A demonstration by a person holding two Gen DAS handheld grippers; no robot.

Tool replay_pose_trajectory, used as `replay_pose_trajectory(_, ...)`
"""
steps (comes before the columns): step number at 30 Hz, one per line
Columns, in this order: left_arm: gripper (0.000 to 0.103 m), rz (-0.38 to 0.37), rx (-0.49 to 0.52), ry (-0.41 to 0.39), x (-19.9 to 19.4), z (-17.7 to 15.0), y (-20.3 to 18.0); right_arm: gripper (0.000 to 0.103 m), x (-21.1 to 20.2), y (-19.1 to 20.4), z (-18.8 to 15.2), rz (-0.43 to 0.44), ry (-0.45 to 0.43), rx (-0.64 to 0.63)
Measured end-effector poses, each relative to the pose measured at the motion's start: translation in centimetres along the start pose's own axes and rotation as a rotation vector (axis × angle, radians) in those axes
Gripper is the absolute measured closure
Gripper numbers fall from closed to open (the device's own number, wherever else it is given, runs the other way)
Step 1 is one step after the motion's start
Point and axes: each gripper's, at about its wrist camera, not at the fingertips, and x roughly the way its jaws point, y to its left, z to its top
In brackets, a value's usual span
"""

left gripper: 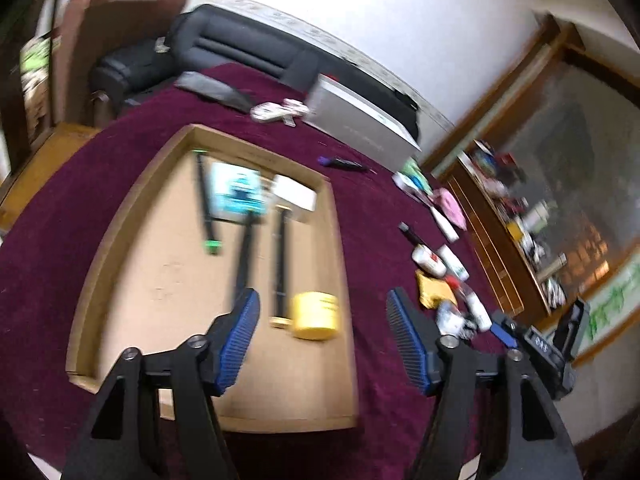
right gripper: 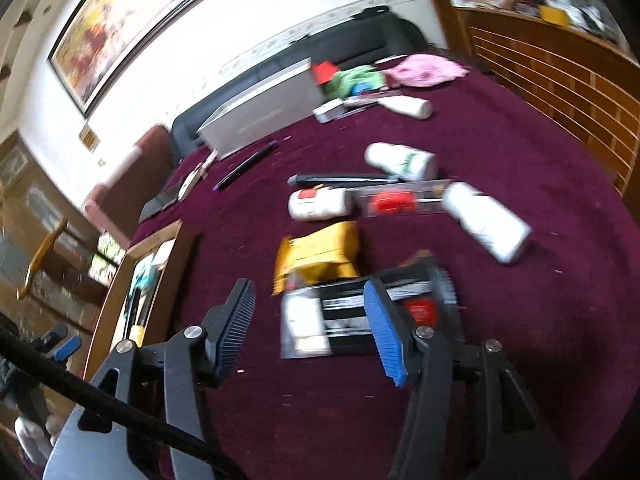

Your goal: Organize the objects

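Note:
A shallow cardboard tray (left gripper: 120, 240) lies on a maroon cloth (left gripper: 360, 208). In it are a yellow jar (left gripper: 314, 316), three dark pens (left gripper: 280, 264), a teal card (left gripper: 236, 196) and a white box (left gripper: 294, 196). My left gripper (left gripper: 322, 340) is open and empty above the tray's near end, by the jar. My right gripper (right gripper: 310, 328) is open and empty over a black and white packet (right gripper: 348, 320). A yellow pouch (right gripper: 320, 256) lies just beyond it. The tray also shows in the right wrist view (right gripper: 116, 292).
Loose items lie on the cloth: white bottles (right gripper: 486, 220) (right gripper: 400, 160) (right gripper: 316, 204), a red item in a clear pack (right gripper: 394, 202), a black pen (right gripper: 244, 168), a pink cloth (right gripper: 424, 70) and a grey box (right gripper: 260, 114). A wooden shelf (left gripper: 500, 248) stands at the right.

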Motion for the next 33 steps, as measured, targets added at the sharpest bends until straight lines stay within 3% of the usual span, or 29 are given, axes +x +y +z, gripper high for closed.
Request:
replay_pose_trajectory(8,0.042,-0.067,0.175,0.140,5.9,-1.4,-8.7,0.046,-2.7,-5.4,-0.3,-0.032,-0.050,0.114)
replay_pose_trajectory(13,0.042,-0.074,0.322,0.229,10.4,-3.2,-14.2,0.045,-2.6,-7.3,-1.0,-0.016,-0.033,0.160)
replay_pose_trajectory(17,0.042,-0.097,0.383,0.283,11.9,-5.1,-16.6,0.045,-2.4,-8.1,-1.2,-0.008,-0.019,0.176)
replay_pose_trajectory(21,0.042,-0.101,0.388,0.276,11.9,-5.8,-16.9,0.042,-0.7,-8.7,0.2,0.051,0.033,0.226)
replay_pose_trajectory(26,0.042,-0.072,0.255,0.242,10.7,-4.7,-13.4,0.043,3.6,-8.1,1.6,0.033,0.099,0.224)
replay_pose_trajectory(28,0.042,-0.058,0.220,0.230,10.3,-4.2,-12.1,0.041,5.0,-6.8,1.2,0.108,0.162,0.200)
replay_pose_trajectory(30,0.042,-0.044,0.185,0.220,9.8,-3.7,-10.7,0.041,5.8,-4.2,-0.1,0.242,0.248,0.135)
replay_pose_trajectory(32,0.042,-0.045,0.158,0.213,9.6,-3.5,-9.8,0.041,6.5,-1.2,-1.9,0.449,0.380,0.079)
replay_pose_trajectory(33,0.042,-0.046,0.152,0.211,9.5,-3.5,-9.6,0.041,6.5,-0.2,-2.5,0.500,0.413,0.053)
